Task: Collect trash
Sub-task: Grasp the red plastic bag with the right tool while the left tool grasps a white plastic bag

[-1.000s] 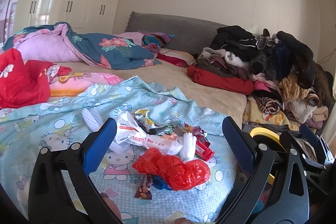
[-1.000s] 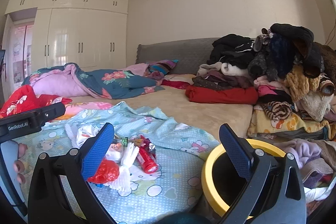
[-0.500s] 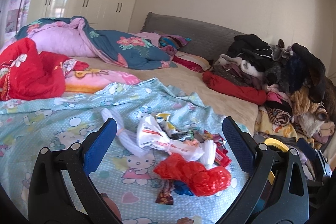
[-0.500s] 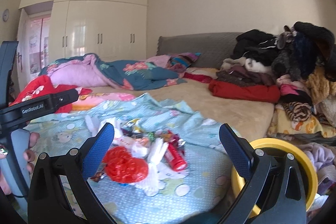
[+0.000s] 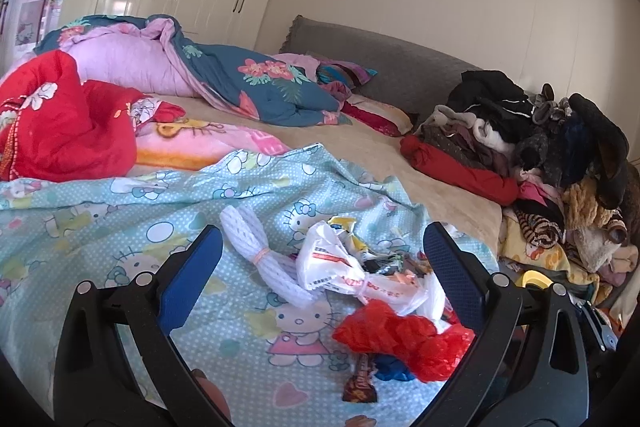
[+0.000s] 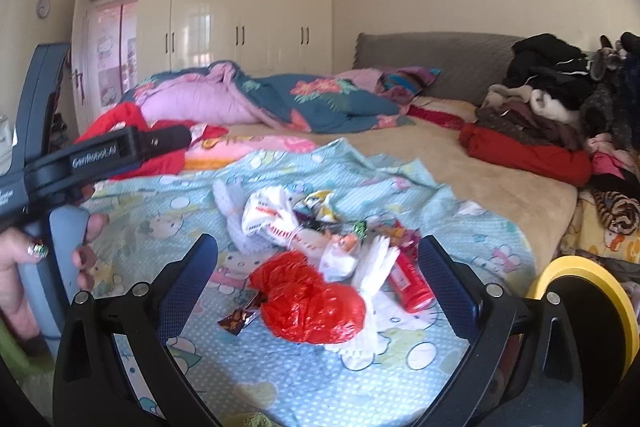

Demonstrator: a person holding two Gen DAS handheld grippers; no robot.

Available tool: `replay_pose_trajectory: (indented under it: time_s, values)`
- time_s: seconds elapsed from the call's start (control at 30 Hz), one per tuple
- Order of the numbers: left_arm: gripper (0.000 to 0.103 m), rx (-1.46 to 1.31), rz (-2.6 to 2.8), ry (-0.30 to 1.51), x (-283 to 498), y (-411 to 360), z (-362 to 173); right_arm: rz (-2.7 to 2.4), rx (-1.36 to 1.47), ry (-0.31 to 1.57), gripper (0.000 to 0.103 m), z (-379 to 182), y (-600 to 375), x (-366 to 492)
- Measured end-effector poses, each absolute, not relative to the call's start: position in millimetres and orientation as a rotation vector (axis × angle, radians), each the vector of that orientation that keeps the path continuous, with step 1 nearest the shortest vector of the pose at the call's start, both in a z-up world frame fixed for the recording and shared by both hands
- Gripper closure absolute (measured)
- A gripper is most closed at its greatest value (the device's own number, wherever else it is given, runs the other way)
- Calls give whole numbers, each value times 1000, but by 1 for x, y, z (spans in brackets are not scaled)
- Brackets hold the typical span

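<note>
We hold both tools over the foot of a bed (image 6: 460, 163); our left gripper (image 5: 320, 275) has its blue pads spread wide with nothing between them, and our right gripper (image 6: 318, 277) is likewise released, grasping nothing. The trash lies in one loose heap on a light blue cartoon-print sheet (image 5: 120, 227), near the corner of the bed; in the right wrist view the heap sits between the spread fingers but beyond them, not touched. Nearest us is a crumpled red plastic bag (image 6: 308, 303); a small brown wrapper (image 6: 237, 317) lies just beside it on its left; a red tube (image 6: 412, 283) lies on its right, with a white frilled piece (image 6: 374, 267) between them. Behind these rests a white printed bag (image 5: 340, 267), knotted in the middle, and a white mesh sleeve (image 5: 256, 247) bound with a band, touching the bag's left side; small coloured wrappers (image 6: 320, 205) are tucked behind. A yellow-rimmed bin (image 6: 592, 303) stands just off the bed's corner, to the right of the heap; a pile of clothes (image 5: 540, 147) fills the bed's right side; a red blanket (image 5: 60, 123) and a blue flowered quilt (image 5: 260, 83) lie farther back.
</note>
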State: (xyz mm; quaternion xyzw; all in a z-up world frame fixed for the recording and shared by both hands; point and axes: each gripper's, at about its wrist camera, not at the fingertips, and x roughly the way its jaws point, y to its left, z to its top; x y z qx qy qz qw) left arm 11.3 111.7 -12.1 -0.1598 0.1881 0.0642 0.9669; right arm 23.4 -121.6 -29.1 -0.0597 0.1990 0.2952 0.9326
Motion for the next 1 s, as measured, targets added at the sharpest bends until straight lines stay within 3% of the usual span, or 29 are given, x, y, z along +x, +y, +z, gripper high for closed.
replay_pose_trajectory:
  time_s: [0.73,0.87,1.0]
  values:
    - [11,-434,-24,651,128,135,-83,737,-190,718,7,-91,-94,80]
    - [18,-451,-34,677,138,134,-90,762,-200,730,26,-93,-91,79]
    - [27,-475,-44,693,144,134,-93,771,-186,739,37,-95,-93,80]
